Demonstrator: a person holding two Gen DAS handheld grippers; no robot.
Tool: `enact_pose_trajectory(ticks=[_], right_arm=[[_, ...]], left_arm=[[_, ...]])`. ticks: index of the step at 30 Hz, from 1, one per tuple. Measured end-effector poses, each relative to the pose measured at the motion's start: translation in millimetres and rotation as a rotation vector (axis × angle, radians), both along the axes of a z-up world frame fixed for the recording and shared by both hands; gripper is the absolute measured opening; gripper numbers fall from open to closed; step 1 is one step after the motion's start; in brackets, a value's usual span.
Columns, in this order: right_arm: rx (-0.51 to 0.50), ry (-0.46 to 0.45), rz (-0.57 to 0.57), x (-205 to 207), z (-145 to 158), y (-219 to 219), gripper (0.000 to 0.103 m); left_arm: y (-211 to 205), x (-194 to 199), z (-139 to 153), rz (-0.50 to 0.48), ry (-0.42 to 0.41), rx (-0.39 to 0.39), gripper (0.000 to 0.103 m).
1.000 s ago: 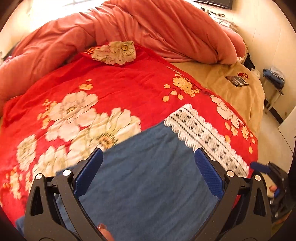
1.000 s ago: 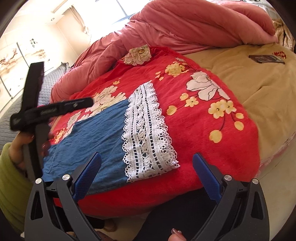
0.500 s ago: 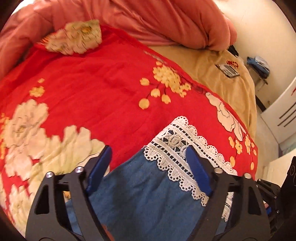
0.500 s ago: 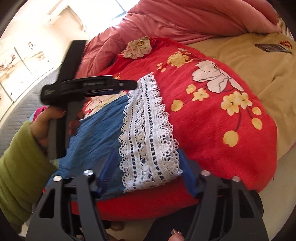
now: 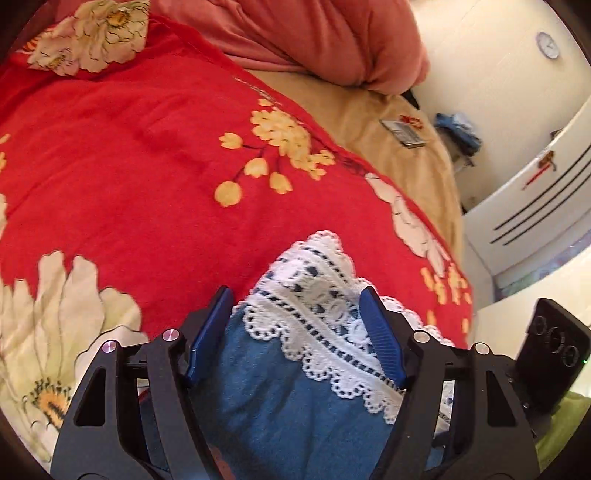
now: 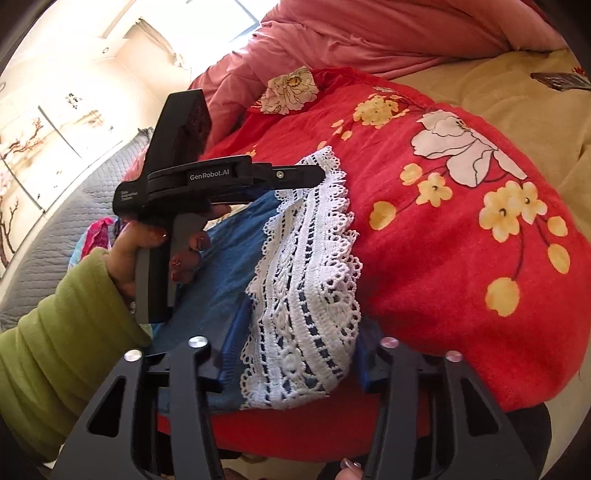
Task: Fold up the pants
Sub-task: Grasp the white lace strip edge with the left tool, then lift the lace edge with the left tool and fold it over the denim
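Pants [image 6: 229, 266]: flat on blanket [image 6: 461, 258], unfolded. Left gripper [image 5: 295, 332], right gripper [image 6: 295, 339]: jaws part-open astride lace hem [image 6: 306, 280], grip unconfirmed. Folding all remains.

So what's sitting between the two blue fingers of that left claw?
The white lace hem of the blue pants lies between the left claw's fingers, which straddle it without closing, as the left wrist view shows.

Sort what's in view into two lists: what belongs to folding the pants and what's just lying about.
Belongs to the job:
- blue pants
- their white lace hem
- left gripper, straddling the hem
- right gripper, also at the hem

Just lying about:
- red floral blanket
- pink duvet
- small flat packet on the tan sheet
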State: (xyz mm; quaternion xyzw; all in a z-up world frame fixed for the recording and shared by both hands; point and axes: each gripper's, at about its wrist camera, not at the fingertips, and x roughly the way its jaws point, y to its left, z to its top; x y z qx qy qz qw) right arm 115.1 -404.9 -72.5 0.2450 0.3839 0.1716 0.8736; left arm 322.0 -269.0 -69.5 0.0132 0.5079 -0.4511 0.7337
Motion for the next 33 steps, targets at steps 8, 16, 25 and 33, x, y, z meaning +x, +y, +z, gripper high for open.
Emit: enact_pose_trajectory(ticks=[8, 16, 25, 33], right_arm=[[-0.002, -0.027, 0.021, 4.5, 6.8, 7.9, 0.027], [-0.053, -0.082, 0.045, -1.0, 38.7, 25.5, 0.024], [-0.146, -0.183, 0.178, -9.8, 86.1, 91.8, 0.023], [-0.204, -0.177, 0.352, -3.3, 85.9, 173.7, 0.023]], left_arm=[[8.0, -5.8, 5.5, 0.021, 0.005, -0.036, 0.021], [38.7, -21.4, 33.1, 0.039, -0.017, -0.140, 0.013], [124.1, -45.3, 71.6, 0.129, -0.067, -0.279, 0.013], [195.9, -64.0, 64.2, 0.236, -0.077, -0.288, 0.013]])
